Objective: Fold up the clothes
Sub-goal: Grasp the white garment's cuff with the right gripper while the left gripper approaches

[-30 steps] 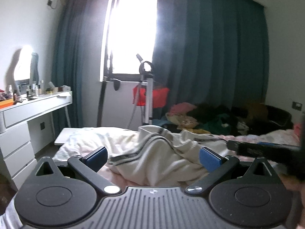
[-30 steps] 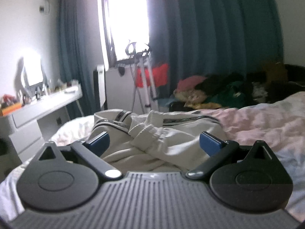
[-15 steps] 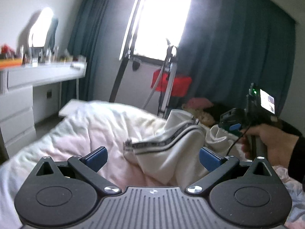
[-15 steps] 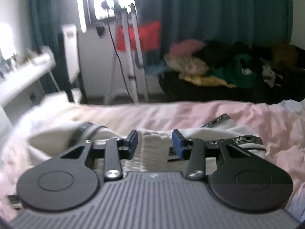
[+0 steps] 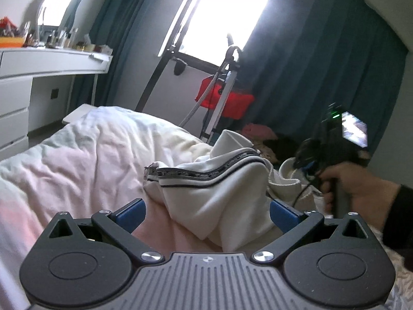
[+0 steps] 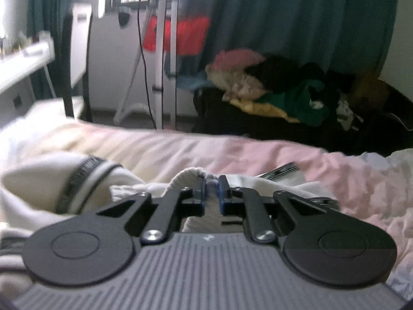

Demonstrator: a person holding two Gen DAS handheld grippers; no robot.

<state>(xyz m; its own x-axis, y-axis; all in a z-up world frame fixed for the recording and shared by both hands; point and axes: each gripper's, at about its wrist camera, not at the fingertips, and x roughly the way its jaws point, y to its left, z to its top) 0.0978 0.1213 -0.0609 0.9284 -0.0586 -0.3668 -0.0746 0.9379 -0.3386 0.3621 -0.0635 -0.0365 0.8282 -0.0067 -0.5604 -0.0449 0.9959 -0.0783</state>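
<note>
A cream garment [image 5: 214, 196] with a dark striped band lies bunched on the pink bed cover [image 5: 77, 168]. My left gripper [image 5: 206, 214] is open just above the bed, and a drooping fold of the garment hangs between its blue pads without touching them. In the right wrist view my right gripper [image 6: 211, 193] has its jaws closing, with the ribbed edge [image 6: 185, 175] of the cream garment [image 6: 38, 180] pinched between them. A hand [image 5: 361, 188] holds that gripper at the garment's far right side.
A white dresser [image 5: 15, 82] with bottles stands to the left of the bed. Beyond the bed are a metal stand with a red bag [image 5: 224, 100], dark curtains and a pile of mixed clothes [image 6: 271, 87] on a dark couch.
My right gripper went from wide open to nearly shut on the garment's ribbed edge after moving onto it. My left gripper dropped lower toward the garment and rolled, staying open.
</note>
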